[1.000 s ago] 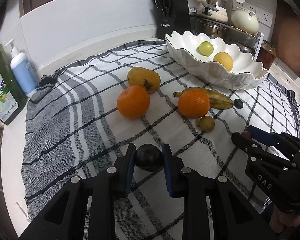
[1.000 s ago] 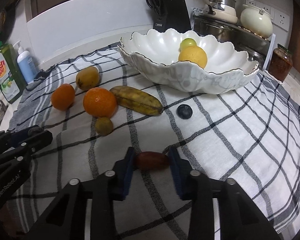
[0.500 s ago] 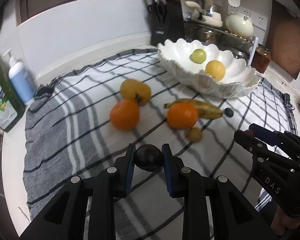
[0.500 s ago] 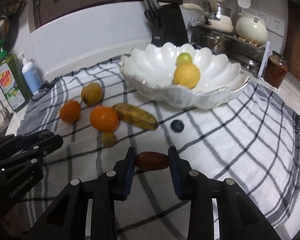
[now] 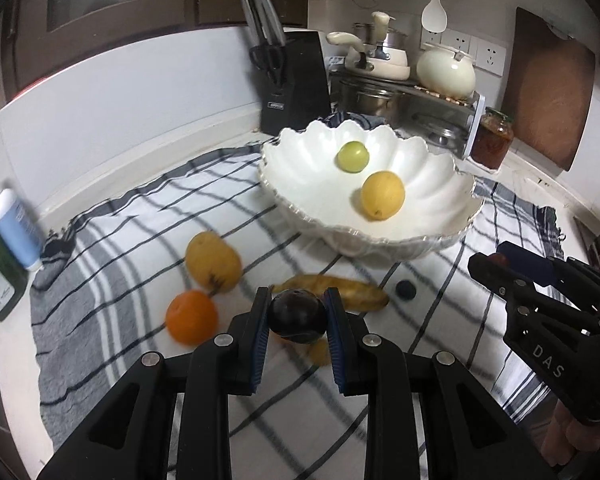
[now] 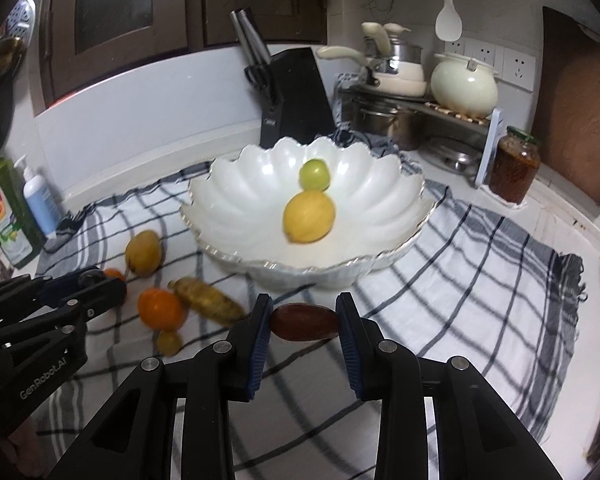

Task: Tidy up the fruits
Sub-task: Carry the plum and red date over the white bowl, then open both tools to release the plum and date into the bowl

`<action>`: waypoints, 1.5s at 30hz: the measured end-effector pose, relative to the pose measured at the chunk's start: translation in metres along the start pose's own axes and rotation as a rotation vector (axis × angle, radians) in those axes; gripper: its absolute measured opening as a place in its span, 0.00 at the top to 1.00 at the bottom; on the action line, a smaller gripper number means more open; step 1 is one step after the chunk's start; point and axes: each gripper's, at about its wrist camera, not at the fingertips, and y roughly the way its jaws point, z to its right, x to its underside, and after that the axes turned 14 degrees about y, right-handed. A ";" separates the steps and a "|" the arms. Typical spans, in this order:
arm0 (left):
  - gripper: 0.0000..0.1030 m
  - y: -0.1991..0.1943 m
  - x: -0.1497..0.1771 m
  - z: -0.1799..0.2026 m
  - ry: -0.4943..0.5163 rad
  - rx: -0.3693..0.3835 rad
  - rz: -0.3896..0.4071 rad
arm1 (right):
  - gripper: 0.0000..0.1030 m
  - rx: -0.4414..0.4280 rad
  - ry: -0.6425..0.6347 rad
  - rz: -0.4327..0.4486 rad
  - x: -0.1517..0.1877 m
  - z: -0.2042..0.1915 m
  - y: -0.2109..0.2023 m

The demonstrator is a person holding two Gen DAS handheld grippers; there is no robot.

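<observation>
My left gripper (image 5: 298, 316) is shut on a dark round plum (image 5: 297, 317), held above the checked cloth. My right gripper (image 6: 304, 322) is shut on a reddish-brown oblong date (image 6: 304, 323), also lifted off the cloth. Ahead of both stands the white scalloped bowl (image 5: 440, 168) (image 6: 380, 184), holding a yellow lemon (image 5: 382, 197) (image 6: 309, 216) and a small green fruit (image 5: 353, 156) (image 6: 314, 175). On the cloth lie a mango (image 5: 213, 262) (image 6: 143, 252), an orange (image 5: 191, 317), a second orange (image 6: 161, 308), a banana (image 5: 352, 288) (image 6: 210, 300), a blueberry (image 5: 405, 289) and a small brownish fruit (image 6: 169, 342).
A knife block (image 5: 292, 80) stands behind the bowl, with pots and a white kettle (image 5: 446, 70) on a metal rack. A jar (image 6: 515, 164) sits to the right. Soap bottles (image 6: 8, 208) stand at the left edge of the counter.
Both grippers have risen off the cloth with their fruits and moved closer to the bowl; the loose fruits now sit lower in both views.
</observation>
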 end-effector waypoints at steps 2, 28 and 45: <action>0.74 0.003 -0.008 0.001 0.009 -0.006 0.008 | 0.67 0.004 0.002 0.010 -0.006 0.003 0.000; 0.74 0.077 -0.082 0.003 0.077 0.006 0.029 | 0.67 0.040 0.054 -0.002 -0.073 0.027 0.062; 0.49 0.088 -0.079 0.008 0.092 0.002 -0.020 | 0.49 0.048 0.048 -0.037 -0.072 0.032 0.074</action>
